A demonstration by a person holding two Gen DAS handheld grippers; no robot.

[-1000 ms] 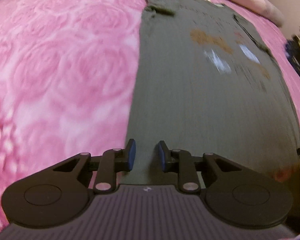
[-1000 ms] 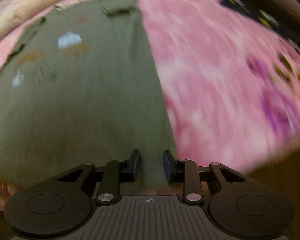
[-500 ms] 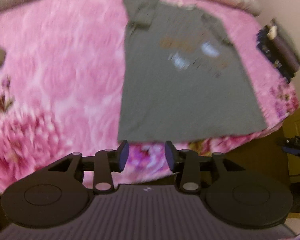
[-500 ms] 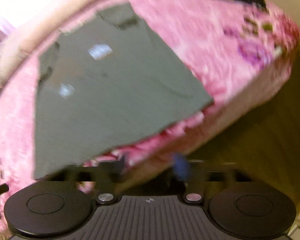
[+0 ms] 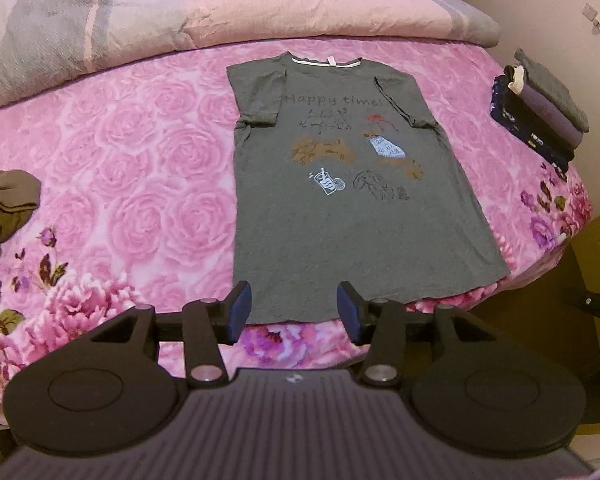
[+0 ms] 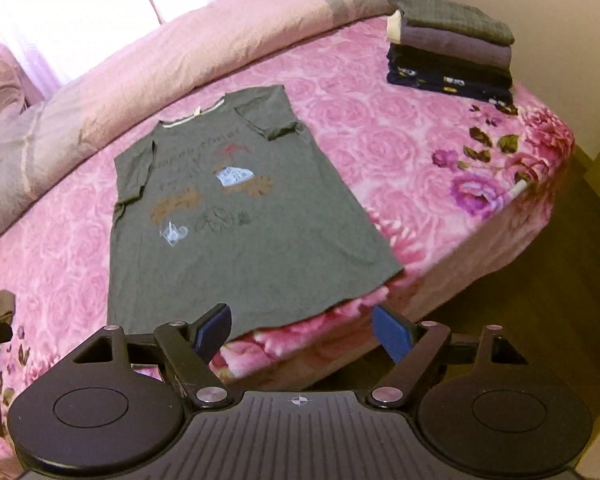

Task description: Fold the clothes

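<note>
A grey T-shirt (image 5: 340, 208) with "Happy time" print lies flat, front up, on the pink rose bedspread (image 5: 140, 184), both sleeves folded inward, hem at the bed's near edge. It also shows in the right wrist view (image 6: 240, 232). My left gripper (image 5: 294, 312) is open and empty, held back above the hem's left part. My right gripper (image 6: 304, 328) is open wide and empty, off the bed's edge near the hem's right corner. Neither touches the shirt.
A stack of folded clothes (image 6: 452, 48) sits at the bed's far right corner, also in the left wrist view (image 5: 540, 108). A crumpled brown garment (image 5: 4, 208) lies at the left. A pink and grey duvet (image 5: 220, 12) lies along the back. Wooden floor (image 6: 540, 300) lies beyond the bed's edge.
Both grippers have let go of the shirt's hem, opened, and pulled back and up from the bed. The shirt now lies flat and whole in view.
</note>
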